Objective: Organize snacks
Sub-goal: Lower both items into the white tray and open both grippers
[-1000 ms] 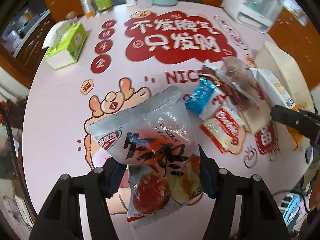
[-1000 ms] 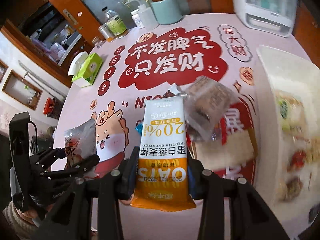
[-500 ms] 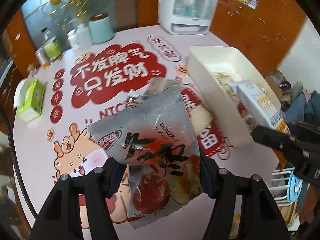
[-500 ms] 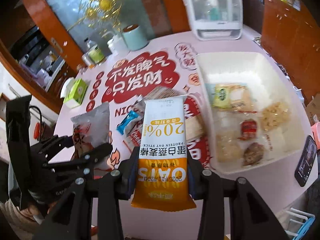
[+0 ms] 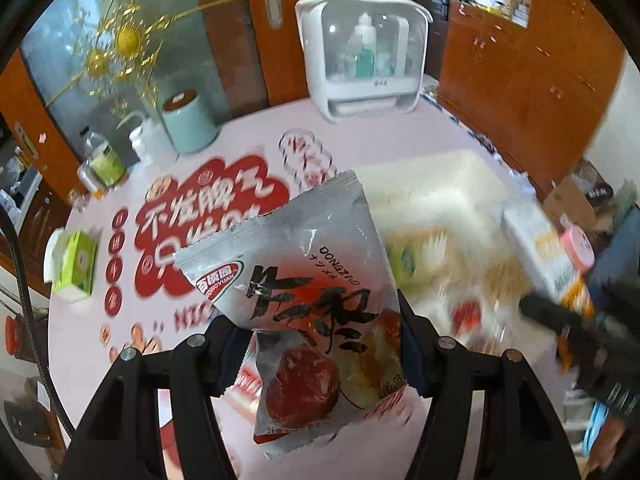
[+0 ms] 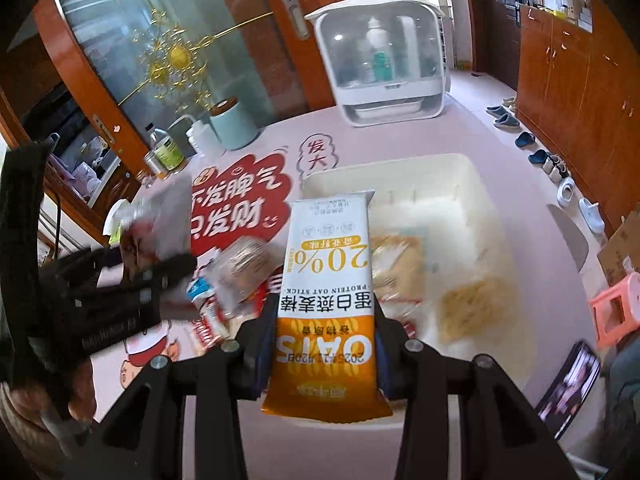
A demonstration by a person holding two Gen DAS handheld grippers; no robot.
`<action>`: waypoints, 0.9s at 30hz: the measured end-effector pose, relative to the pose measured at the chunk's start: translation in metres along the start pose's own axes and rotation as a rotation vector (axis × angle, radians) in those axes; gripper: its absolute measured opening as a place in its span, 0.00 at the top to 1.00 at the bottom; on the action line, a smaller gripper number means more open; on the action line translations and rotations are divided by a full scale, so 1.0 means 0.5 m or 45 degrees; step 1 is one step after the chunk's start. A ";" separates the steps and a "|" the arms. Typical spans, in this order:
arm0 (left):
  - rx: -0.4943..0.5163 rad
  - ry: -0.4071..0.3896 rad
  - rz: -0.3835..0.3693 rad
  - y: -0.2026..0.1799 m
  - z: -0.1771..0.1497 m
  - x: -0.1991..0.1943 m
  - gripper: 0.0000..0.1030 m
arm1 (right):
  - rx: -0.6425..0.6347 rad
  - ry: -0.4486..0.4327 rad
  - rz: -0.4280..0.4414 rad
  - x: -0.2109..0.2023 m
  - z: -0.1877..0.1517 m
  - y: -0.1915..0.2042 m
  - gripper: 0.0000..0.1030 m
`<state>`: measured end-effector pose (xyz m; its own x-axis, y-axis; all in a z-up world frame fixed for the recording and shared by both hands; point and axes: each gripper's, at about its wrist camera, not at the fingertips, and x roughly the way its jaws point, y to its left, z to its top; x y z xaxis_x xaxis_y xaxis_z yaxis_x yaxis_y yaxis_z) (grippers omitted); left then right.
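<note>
Both grippers have swung away from the loose snack pile toward the white bin since a second ago, each carrying its packet along; the bin, earlier at the frame edge, now lies straight ahead.

Nearest in the left wrist view, the left gripper (image 5: 320, 344) has its fingers closed on the lower sides of a silver jujube packet (image 5: 304, 280), which stands upright between them with red fruit showing through its clear window. Behind the packet's right edge the white bin (image 5: 472, 184) sits on the pink surface (image 5: 80, 340), its contents badly blurred. Farther right the right gripper (image 5: 560, 316) shows as a dark blurred shape.

In the right wrist view the fingers of that gripper clamp an orange and white oat stick packet (image 6: 326, 304), printed upside down from this angle, its top end over the near-left part of the bin. Several snack packets (image 6: 472, 304) lie inside the bin, too blurred to name. Left of the oat stick, a few loose snacks (image 6: 224, 280) remain on the surface, a blue one among them.

Beyond, red lettering (image 6: 236, 208) covers the middle of the surface. A green tissue box (image 5: 76, 268) stands at the left edge. At the far side stand a mint canister (image 6: 234, 126), small bottles (image 6: 164, 152), and a white cabinet with a clear door (image 6: 384, 60).
</note>
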<state>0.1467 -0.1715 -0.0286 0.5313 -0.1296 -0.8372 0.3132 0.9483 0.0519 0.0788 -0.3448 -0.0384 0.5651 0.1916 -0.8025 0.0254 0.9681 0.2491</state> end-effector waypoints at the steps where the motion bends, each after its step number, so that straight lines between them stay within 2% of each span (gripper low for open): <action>1: -0.005 -0.015 0.010 -0.019 0.022 0.007 0.38 | 0.002 0.003 0.000 0.005 0.005 -0.017 0.60; 6: 0.063 -0.036 0.077 -0.116 0.110 0.059 0.38 | 0.031 0.045 0.011 0.045 0.022 -0.097 0.60; 15: 0.195 0.064 0.174 -0.224 0.147 0.158 0.35 | 0.040 0.144 0.004 0.106 0.016 -0.165 0.59; 16: 0.198 0.069 0.188 -0.228 0.147 0.163 0.32 | 0.034 0.155 0.004 0.110 0.013 -0.166 0.58; 17: 0.204 0.078 0.207 -0.231 0.148 0.171 0.23 | 0.028 0.166 0.007 0.114 0.011 -0.168 0.57; 19: 0.212 0.085 0.227 -0.239 0.150 0.182 0.13 | 0.019 0.175 0.015 0.119 0.007 -0.171 0.49; 21: 0.227 0.092 0.219 -0.245 0.146 0.188 0.12 | 0.016 0.178 0.015 0.121 0.002 -0.173 0.37; 22: 0.234 0.098 0.219 -0.249 0.145 0.191 0.12 | 0.015 0.177 0.014 0.123 0.002 -0.175 0.34; 27: 0.243 0.107 0.243 -0.253 0.128 0.193 0.12 | 0.013 0.186 0.007 0.123 0.000 -0.177 0.34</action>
<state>0.2087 -0.3224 -0.0809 0.5301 0.0779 -0.8443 0.3609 0.8804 0.3078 0.1112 -0.4189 -0.1098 0.4391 0.2189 -0.8714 0.0316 0.9655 0.2585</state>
